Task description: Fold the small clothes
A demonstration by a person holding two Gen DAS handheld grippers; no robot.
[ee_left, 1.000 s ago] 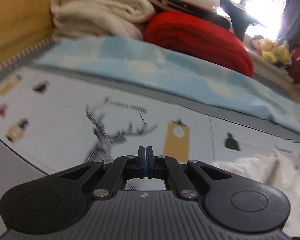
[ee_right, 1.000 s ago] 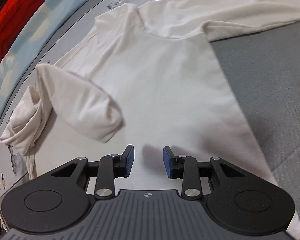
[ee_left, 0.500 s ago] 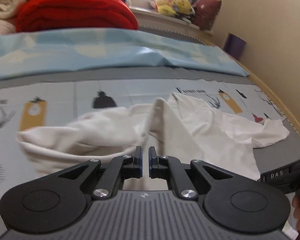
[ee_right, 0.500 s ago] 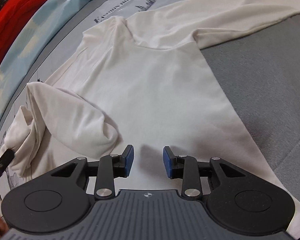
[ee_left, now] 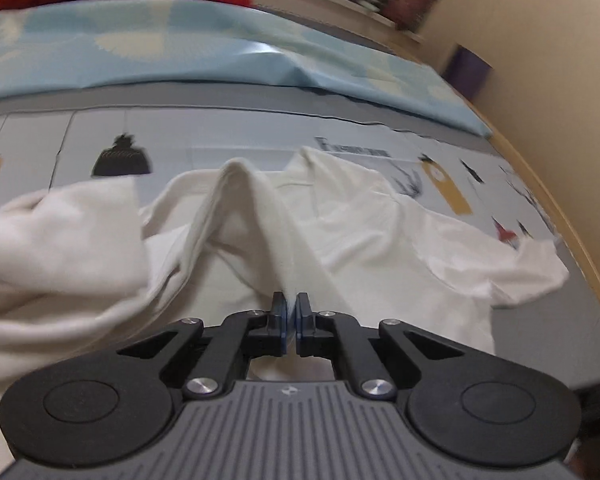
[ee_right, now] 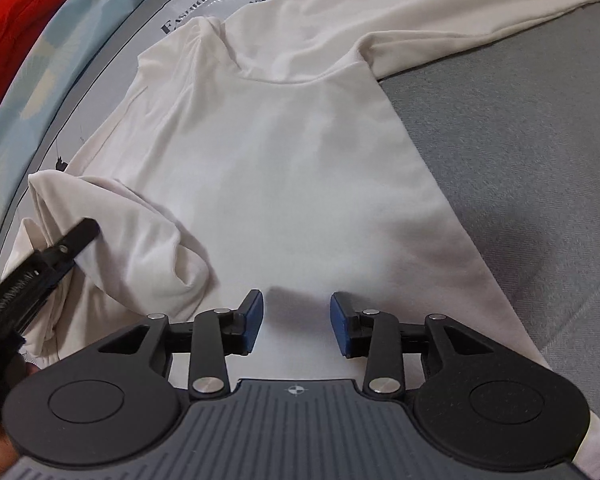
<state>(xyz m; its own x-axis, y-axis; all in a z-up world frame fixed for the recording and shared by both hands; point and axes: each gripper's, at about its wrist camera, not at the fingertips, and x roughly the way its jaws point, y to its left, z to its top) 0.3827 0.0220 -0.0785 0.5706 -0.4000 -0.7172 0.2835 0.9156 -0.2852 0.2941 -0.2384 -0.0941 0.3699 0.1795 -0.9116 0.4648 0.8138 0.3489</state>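
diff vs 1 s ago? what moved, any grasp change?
Left tongs swung right from the printed sheet to the white shirt, reaching its bunched left sleeve, pads nearly shut around a raised fold; a firm grip isn't clear. Right tongs stayed open over the shirt's lower body; shirt otherwise unmoved.

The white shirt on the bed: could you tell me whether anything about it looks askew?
Yes. The shirt lies flat except its left sleeve, which is bunched over the body, near the left gripper. The other sleeve stretches out straight.
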